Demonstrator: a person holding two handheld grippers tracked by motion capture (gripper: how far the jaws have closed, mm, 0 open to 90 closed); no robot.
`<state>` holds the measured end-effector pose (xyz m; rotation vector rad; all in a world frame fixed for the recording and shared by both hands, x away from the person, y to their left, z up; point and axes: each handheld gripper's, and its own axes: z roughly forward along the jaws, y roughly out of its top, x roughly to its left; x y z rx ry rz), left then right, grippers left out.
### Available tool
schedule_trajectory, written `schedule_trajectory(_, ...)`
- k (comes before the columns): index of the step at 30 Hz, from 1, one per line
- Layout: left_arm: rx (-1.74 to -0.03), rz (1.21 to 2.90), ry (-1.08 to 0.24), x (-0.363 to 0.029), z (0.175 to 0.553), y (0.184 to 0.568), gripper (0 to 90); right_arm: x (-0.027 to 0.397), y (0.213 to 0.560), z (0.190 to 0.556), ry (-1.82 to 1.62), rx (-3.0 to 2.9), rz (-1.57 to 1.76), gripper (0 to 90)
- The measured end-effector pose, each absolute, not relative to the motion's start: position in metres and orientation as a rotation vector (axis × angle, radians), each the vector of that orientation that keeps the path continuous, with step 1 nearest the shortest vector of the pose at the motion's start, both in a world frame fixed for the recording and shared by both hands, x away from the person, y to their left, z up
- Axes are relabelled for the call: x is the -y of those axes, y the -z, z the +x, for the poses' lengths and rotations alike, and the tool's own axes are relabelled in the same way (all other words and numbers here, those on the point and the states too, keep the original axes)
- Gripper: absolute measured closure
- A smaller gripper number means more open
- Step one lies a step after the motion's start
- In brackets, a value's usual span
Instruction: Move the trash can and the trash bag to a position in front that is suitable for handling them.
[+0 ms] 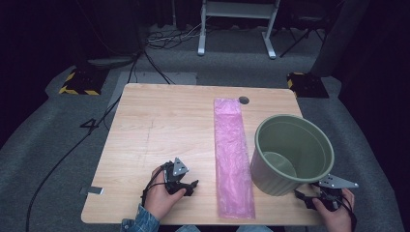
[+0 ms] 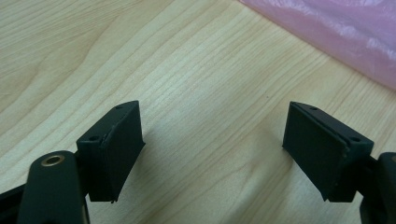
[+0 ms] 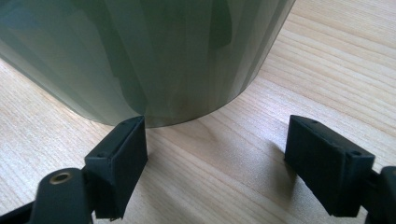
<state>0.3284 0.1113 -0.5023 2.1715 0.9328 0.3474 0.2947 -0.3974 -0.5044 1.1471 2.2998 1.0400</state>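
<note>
With both grippers, left gripper [image 1: 189, 186] and right gripper [image 1: 305, 199], gaping empty, pinch the pink bag [image 1: 232, 154] end low (film's slippery) beside the green bin [image 1: 290, 154].

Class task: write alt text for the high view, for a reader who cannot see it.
A person's two hands rest open grippers, left gripper and right gripper, on a wooden table. Between them lies a long pink plastic bag beside a green bin.
</note>
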Motion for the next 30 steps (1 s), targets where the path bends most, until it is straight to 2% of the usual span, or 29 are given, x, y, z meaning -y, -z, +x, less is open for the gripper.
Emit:
schedule_trajectory(10,-0.9,2.17,-0.316,-0.097,0.332,0.492,23.1,0.397,0.504,0.295,-1.04,-2.3,1.148,21.0)
schedule_trajectory(16,-0.875,2.189,-0.243,-0.064,0.349,0.485,21.8,0.397,0.504,0.295,-1.038,-2.298,1.15,21.0)
schedule_trajectory(30,-0.871,2.202,-0.241,-0.018,0.375,0.484,21.8,0.397,0.504,0.294,-1.036,-2.295,1.156,21.0)
